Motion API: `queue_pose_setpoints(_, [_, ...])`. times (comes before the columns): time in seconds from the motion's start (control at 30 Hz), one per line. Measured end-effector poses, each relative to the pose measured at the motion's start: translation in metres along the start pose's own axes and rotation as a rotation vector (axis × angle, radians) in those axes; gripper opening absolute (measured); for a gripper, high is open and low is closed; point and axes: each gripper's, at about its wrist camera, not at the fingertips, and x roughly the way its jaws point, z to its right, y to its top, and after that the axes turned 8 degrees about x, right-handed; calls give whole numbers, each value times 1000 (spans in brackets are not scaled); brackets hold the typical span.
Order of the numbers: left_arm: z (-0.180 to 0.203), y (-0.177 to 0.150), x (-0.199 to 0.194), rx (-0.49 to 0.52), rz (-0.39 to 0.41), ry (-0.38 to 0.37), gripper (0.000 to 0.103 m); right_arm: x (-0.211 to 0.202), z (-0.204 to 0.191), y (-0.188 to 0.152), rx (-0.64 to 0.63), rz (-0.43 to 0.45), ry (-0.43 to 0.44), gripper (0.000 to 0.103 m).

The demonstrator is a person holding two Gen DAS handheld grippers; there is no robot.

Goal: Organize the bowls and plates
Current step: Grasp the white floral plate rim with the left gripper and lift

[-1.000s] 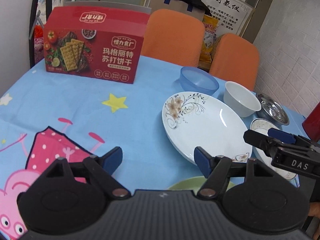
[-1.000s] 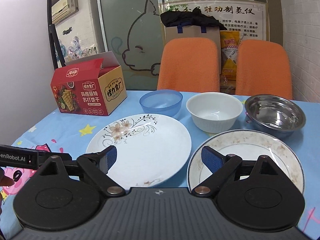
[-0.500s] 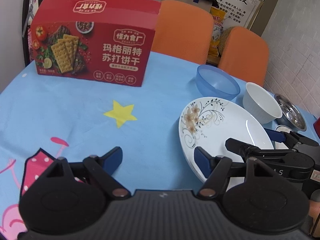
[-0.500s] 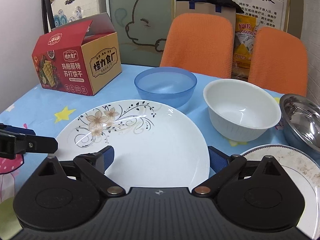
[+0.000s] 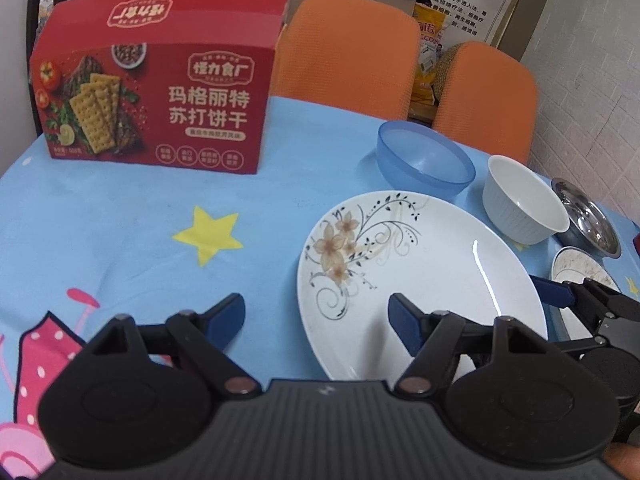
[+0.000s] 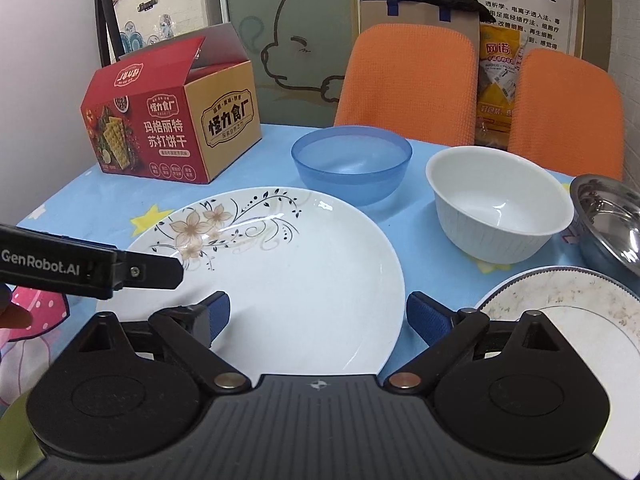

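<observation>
A large white plate with a flower pattern (image 6: 300, 264) lies flat on the blue tablecloth. My right gripper (image 6: 320, 316) hovers open over its near edge, left finger above the plate, right finger just past the right rim. My left gripper (image 5: 316, 320) is also open at the plate's (image 5: 420, 272) left side, with the rim between its fingers and nothing pinched. Behind the plate stand a blue bowl (image 6: 352, 160), a white bowl (image 6: 500, 208) and a steel bowl (image 6: 612, 216). A smaller soiled plate (image 6: 560, 312) lies to the right.
A red cracker box (image 5: 160, 100) stands open at the back left of the table. Two orange chairs (image 6: 408, 76) are pushed up to the far edge. A green rim (image 6: 16, 412) peeks in at the near left corner. Bare tablecloth (image 5: 160, 232) lies left of the plate.
Both grippers have come forward and lower toward the flowered plate, which now looks larger in both views. The left one now reaches the plate's left rim. The jaws kept their width.
</observation>
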Motion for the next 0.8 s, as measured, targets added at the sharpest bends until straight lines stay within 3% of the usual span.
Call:
queue_pose_setpoints(0.17, [5, 0, 9, 21, 2, 13, 71, 0, 2, -1, -12, 4, 16, 103])
queue_pose_setpoints(0.3, [10, 1, 12, 52, 4, 15, 71, 4, -6, -6, -91, -8, -4, 103])
queue_pose_setpoints(0.67, [16, -2, 13, 94, 16, 19, 71, 1, -3, -9, -103, 15, 17, 103])
queue_pose_setpoints(0.8, [17, -1, 11, 81, 22, -57, 71, -2, -3, -7, -80, -9, 35, 103])
